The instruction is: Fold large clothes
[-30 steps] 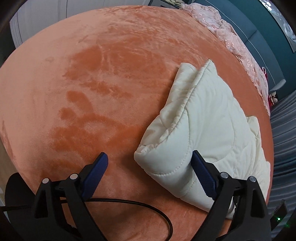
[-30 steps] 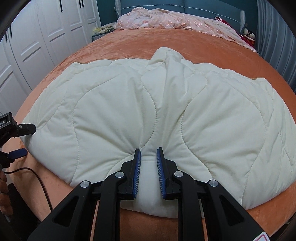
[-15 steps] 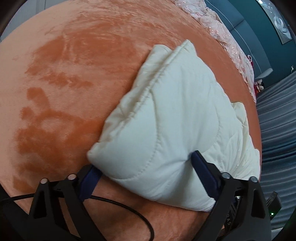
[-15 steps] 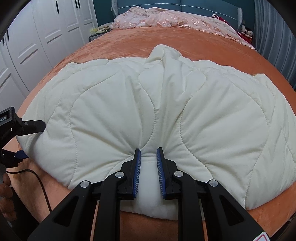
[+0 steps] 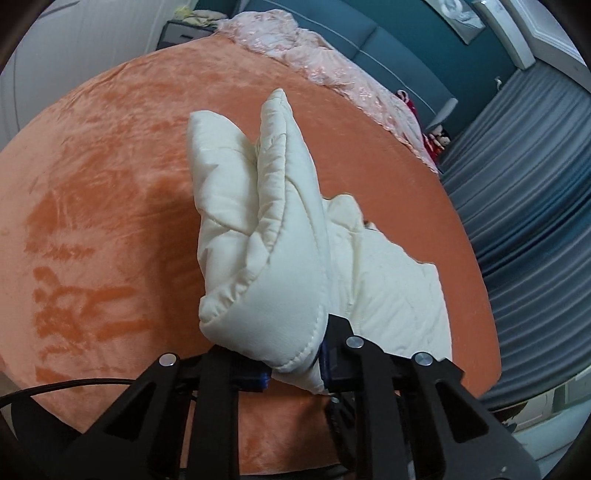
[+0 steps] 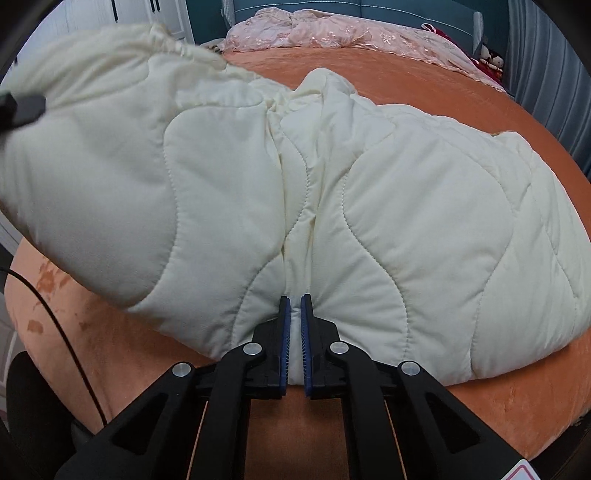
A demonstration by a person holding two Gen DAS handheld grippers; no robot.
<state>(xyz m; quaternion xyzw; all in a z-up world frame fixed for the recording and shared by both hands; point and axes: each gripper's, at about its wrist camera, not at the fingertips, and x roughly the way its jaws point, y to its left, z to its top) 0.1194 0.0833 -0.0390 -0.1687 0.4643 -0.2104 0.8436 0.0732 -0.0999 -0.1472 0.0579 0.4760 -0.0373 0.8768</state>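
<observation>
A cream quilted padded garment (image 6: 424,221) lies on an orange bed cover (image 6: 406,77). My right gripper (image 6: 294,317) is shut on the garment's near edge at its middle seam. My left gripper (image 5: 295,369) is shut on the garment's left corner (image 5: 258,258) and holds it raised off the bed, so the left part stands up and folds over. In the right wrist view that lifted part (image 6: 110,166) hangs above the cover at the left, with the left gripper's tip (image 6: 22,109) at the frame edge.
The orange bed cover (image 5: 92,221) stretches wide to the left. A pink lace blanket (image 6: 332,33) lies bunched at the headboard. White wardrobe doors (image 6: 162,11) stand at the left, grey curtains (image 5: 517,184) at the right. A black cable (image 6: 55,314) trails by the bed's near left.
My left gripper moved onto the garment's left corner, shut on it and lifted it off the bed. My right gripper squeezed tighter on the near edge.
</observation>
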